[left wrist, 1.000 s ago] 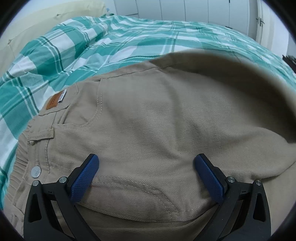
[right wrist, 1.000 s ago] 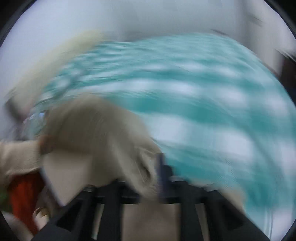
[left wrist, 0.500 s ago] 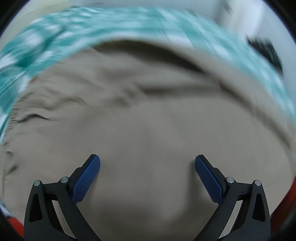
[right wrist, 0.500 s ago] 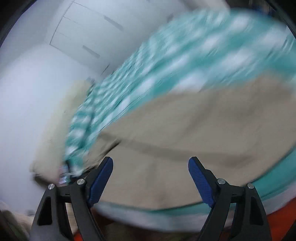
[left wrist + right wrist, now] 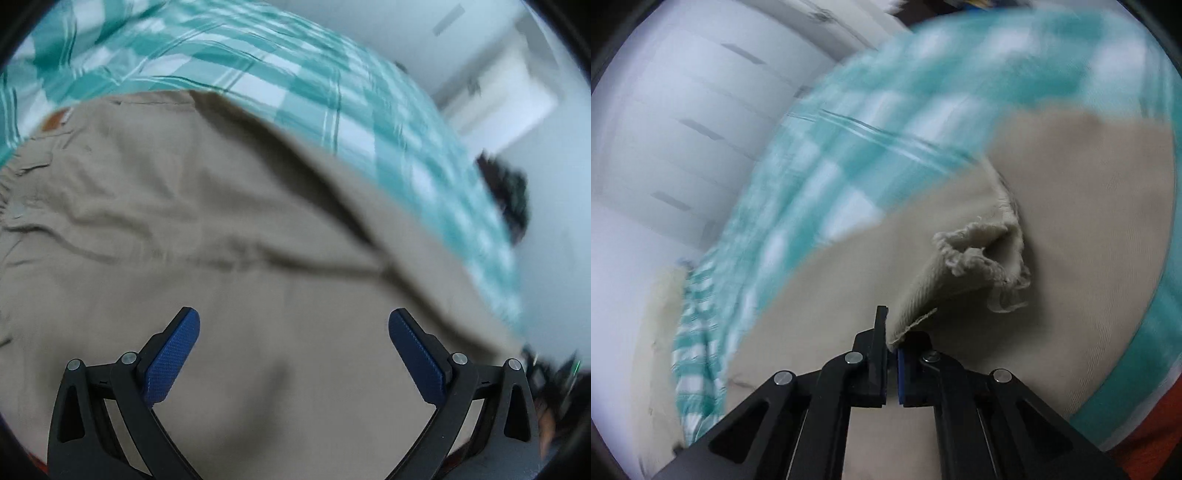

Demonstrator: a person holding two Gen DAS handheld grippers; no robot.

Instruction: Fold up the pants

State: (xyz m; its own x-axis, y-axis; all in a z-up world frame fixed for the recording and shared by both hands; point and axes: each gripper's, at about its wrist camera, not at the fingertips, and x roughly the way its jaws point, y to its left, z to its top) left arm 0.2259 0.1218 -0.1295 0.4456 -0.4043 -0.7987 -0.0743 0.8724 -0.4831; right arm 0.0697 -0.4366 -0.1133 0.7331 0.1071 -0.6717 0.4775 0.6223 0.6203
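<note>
Khaki pants (image 5: 221, 229) lie spread on a bed with a green-and-white checked sheet (image 5: 280, 74). The waistband with a brown label (image 5: 53, 120) is at the far left of the left wrist view. My left gripper (image 5: 293, 347) is open and empty, hovering just over the middle of the pants. In the right wrist view my right gripper (image 5: 892, 339) is shut on a frayed leg hem (image 5: 975, 258) of the pants (image 5: 1071, 221), lifting that edge off the fabric below.
White wardrobe doors (image 5: 683, 122) stand beyond the bed. A dark object (image 5: 506, 199) sits past the bed's right edge. Something orange (image 5: 1145, 435) shows at the lower right of the right wrist view. A cream pillow (image 5: 657, 332) lies at the left.
My right gripper was open half a second ago and has now shut on the frayed leg hem. My left gripper stayed open and swung right over the pants.
</note>
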